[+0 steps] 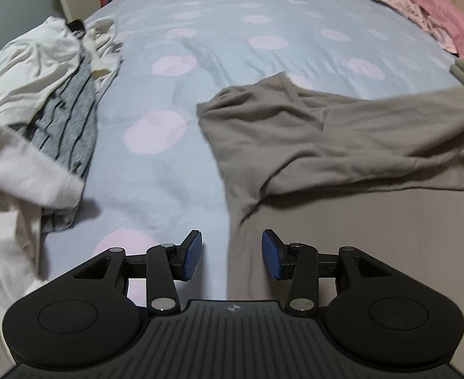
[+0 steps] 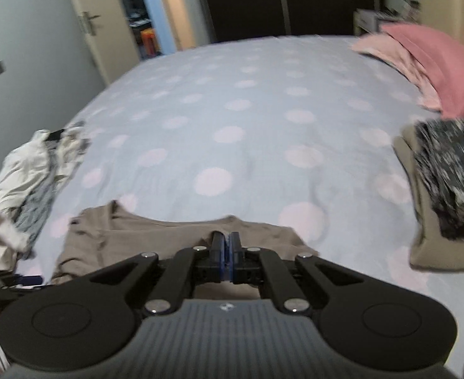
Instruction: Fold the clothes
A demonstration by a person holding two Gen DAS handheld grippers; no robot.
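The left gripper [image 1: 231, 254] is hovering spread above the taupe shirt [image 1: 342, 145]; the right gripper [image 2: 226, 246] is pinching its blurred far edge, the contact half hidden.

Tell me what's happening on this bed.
A person is folding clothes with two hand-held grippers. The right hand-held gripper is shut on the taupe shirt, lifting one part across it. The left hand-held gripper is open over the shirt's left edge. An unfolded pile waits at left; folded clothes sit at right.
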